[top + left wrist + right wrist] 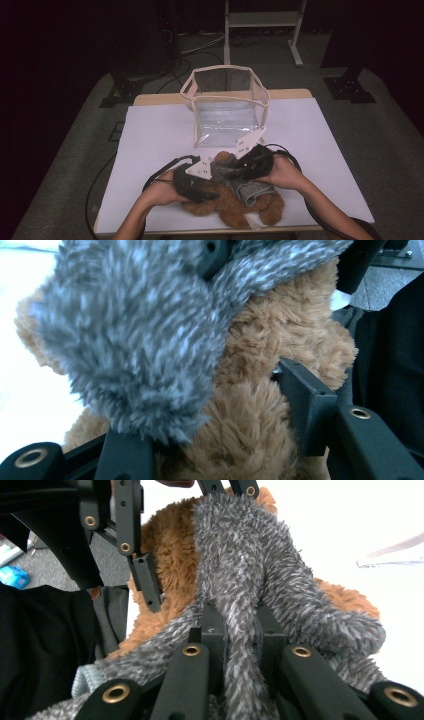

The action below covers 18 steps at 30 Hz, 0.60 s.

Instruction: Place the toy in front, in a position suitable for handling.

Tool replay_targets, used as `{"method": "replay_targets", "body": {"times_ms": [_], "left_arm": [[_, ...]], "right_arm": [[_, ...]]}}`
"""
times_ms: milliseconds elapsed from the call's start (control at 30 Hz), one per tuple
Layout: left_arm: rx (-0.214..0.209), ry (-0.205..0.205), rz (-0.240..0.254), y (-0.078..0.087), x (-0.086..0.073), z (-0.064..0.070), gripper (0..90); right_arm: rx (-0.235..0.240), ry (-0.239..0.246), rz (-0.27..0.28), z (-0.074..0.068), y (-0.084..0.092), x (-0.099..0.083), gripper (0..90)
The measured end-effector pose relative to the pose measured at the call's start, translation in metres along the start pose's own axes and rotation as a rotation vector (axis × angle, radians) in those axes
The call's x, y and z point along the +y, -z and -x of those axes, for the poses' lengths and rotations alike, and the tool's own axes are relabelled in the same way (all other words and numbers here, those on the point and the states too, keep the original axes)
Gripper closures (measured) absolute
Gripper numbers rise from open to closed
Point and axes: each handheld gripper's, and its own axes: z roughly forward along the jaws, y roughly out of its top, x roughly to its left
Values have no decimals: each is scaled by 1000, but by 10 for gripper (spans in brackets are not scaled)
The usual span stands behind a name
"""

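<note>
A: The room is dark all round, and a white bench sits in the middle. What is on it?

B: A brown teddy bear lies at the near edge, close to the person. A grey fuzzy cloth is on top of the bear, like a scarf or a little coat.

A: What do the two tools do?

B: The left gripper sits on the bear's left side. Its fingers are on either side of the brown fur and seem to press into it. The right gripper is just behind the bear. Its fingers are squeezed tight on a fold of the grey cloth.

A: So which step is this?

B: I think the cloth is being pulled or set right while the other hand keeps the bear from sliding.

A: And next?

B: A slow tug on the cloth, with the bear held firm so it does not lift.

A: What is behind the bear?

B: A clear bag stands open, well past the bear. Maybe the bear goes in there later.
</note>
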Motion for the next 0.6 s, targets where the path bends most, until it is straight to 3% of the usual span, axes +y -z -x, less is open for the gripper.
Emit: {"method": "replay_targets", "body": {"times_ms": [67, 267, 367, 500, 600], "left_arm": [[0, 15, 13, 1, -2, -1, 483], [14, 18, 4, 1, -1, -2, 483], [22, 34, 6, 3, -2, -2, 483], [31, 41, 3, 5, -3, -4, 482], [28, 34, -6, 6, -2, -5, 478]], "right_arm": [[1, -7, 0, 2, 1, -2, 790], [-42, -66, 27, 7, 27, -27, 791], [-65, -126, 54, 6, 49, -54, 791], [-87, -158, 63, 4, 62, -74, 790], [-75, -191, 85, 2, 63, -86, 790]]}}
